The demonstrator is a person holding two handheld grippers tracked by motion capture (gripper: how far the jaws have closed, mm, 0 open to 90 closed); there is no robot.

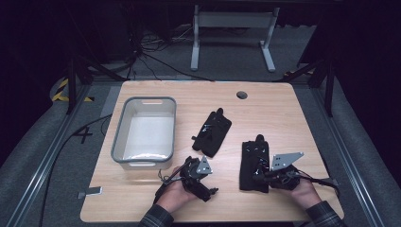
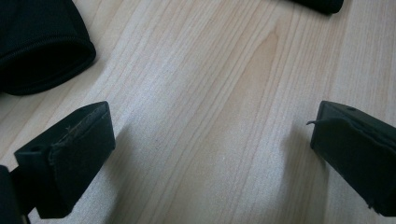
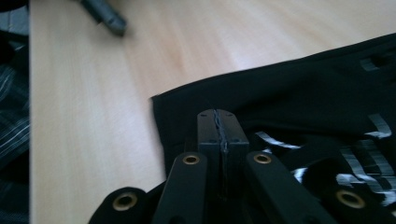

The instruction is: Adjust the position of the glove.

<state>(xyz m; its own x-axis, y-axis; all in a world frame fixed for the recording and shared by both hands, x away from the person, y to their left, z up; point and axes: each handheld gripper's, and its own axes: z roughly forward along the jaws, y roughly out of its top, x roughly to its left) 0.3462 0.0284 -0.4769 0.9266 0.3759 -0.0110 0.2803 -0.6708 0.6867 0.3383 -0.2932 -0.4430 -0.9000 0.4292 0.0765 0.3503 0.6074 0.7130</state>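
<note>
Two black gloves lie on the wooden table [image 1: 279, 113]. One glove [image 1: 213, 132] rests at the middle, the other glove [image 1: 249, 163] at the front right. My right gripper [image 1: 259, 176] points left over that right-hand glove, jaws shut flat together. In the right gripper view the shut right gripper [image 3: 218, 126] hovers over the glove [image 3: 299, 88], close to its edge; no fabric shows between the pads. My left gripper [image 1: 208, 187] sits low near the front edge. In the left gripper view the left gripper [image 2: 210, 154] is open over bare wood, a glove cuff [image 2: 37, 42] beyond its left jaw.
A grey plastic bin [image 1: 119, 135] stands on the left half of the table. A round cable hole [image 1: 241, 94] is near the far edge. A small grey tab [image 1: 90, 192] sticks out at the front left corner. A plaid sleeve [image 3: 11, 130] shows at the left.
</note>
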